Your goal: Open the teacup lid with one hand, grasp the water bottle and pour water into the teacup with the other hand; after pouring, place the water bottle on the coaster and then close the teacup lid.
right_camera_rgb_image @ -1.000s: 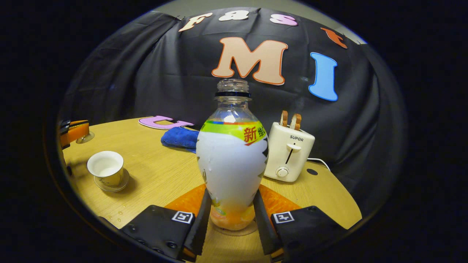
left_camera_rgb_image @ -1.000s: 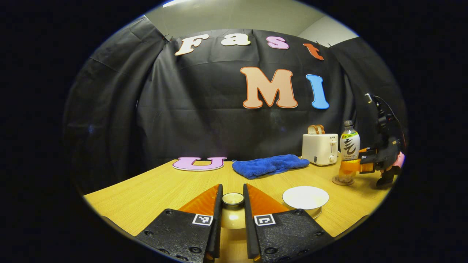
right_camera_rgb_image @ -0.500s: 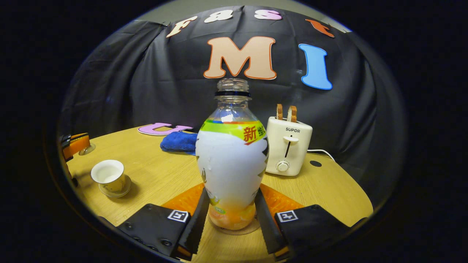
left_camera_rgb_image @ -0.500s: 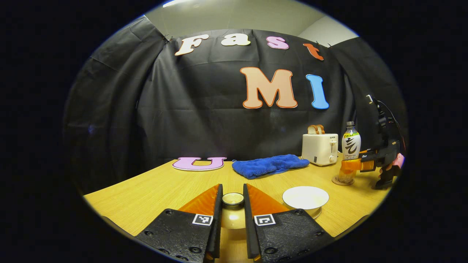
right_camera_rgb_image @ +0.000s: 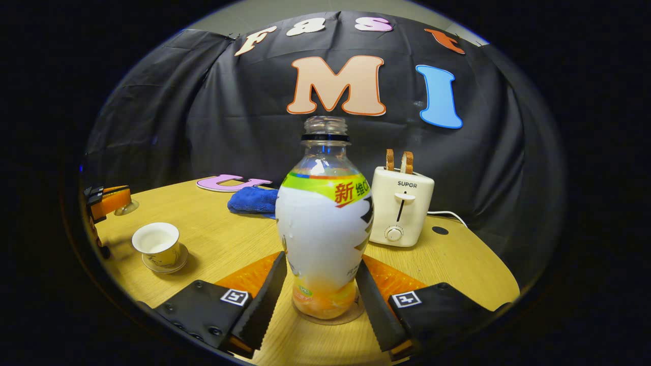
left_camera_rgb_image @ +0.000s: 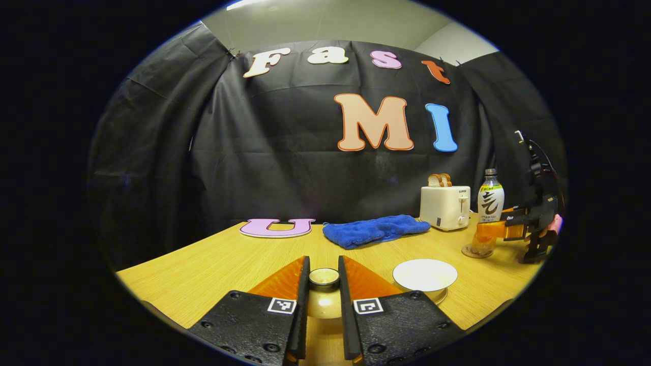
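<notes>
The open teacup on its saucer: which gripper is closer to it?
Left. The left gripper, holding the lid, sits just beside the teacup. The right gripper is across the table, its jaws either side of the water bottle.

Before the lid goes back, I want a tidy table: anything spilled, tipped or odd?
Nothing stands out. The water bottle stands upright on the coaster, capless; the teacup sits upright on its saucer. No puddle shows on the table.

A toaster (right_camera_rgb_image: 402, 211) holding bread stands beside a blue towel (left_camera_rgb_image: 374, 230).
</notes>
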Action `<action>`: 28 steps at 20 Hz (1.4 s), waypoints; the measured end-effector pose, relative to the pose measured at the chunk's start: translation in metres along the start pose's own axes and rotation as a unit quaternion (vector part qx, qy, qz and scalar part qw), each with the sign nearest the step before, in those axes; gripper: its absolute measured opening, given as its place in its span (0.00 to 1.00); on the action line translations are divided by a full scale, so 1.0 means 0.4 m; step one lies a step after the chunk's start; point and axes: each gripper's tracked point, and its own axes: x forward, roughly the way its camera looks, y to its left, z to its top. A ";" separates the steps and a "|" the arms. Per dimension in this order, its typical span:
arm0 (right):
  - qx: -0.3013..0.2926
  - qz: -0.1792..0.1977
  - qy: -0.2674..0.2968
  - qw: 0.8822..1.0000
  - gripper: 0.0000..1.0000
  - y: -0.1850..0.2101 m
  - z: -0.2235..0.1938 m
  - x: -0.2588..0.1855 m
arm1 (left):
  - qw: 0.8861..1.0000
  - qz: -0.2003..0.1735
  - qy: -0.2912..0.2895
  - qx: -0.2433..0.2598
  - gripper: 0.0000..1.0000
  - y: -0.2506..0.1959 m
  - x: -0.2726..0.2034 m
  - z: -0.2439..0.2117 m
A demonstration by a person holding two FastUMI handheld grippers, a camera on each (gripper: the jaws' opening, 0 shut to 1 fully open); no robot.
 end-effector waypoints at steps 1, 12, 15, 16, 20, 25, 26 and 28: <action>0.003 0.000 0.000 1.000 0.82 -0.002 -0.008 -0.003 | 1.000 0.000 0.000 0.000 0.27 0.000 0.000 0.000; 0.038 0.008 -0.014 0.999 0.98 -0.018 -0.027 -0.061 | 1.000 0.000 0.000 0.000 0.26 0.001 0.002 -0.001; 0.047 0.004 -0.025 0.999 0.98 -0.021 -0.027 -0.097 | 1.000 -0.001 0.000 0.000 0.27 0.001 0.004 -0.001; 0.049 0.005 -0.029 0.998 0.98 -0.016 -0.023 -0.110 | 1.000 -0.001 0.000 0.001 0.27 0.001 0.004 0.000; 0.039 0.003 -0.059 0.997 0.98 -0.002 -0.008 -0.166 | 1.000 -0.001 0.000 0.001 0.27 0.003 0.004 -0.002; 0.056 -0.019 -0.100 0.993 0.98 -0.022 0.013 -0.217 | 1.000 -0.004 0.000 0.000 0.26 -0.001 0.006 -0.001; 0.069 -0.021 -0.105 0.992 0.98 -0.028 0.015 -0.223 | 1.000 -0.004 0.000 0.000 0.26 -0.001 0.006 0.000; 0.064 -0.022 -0.114 0.991 0.97 -0.026 0.021 -0.236 | 1.000 -0.005 0.001 -0.001 0.27 -0.004 0.005 0.000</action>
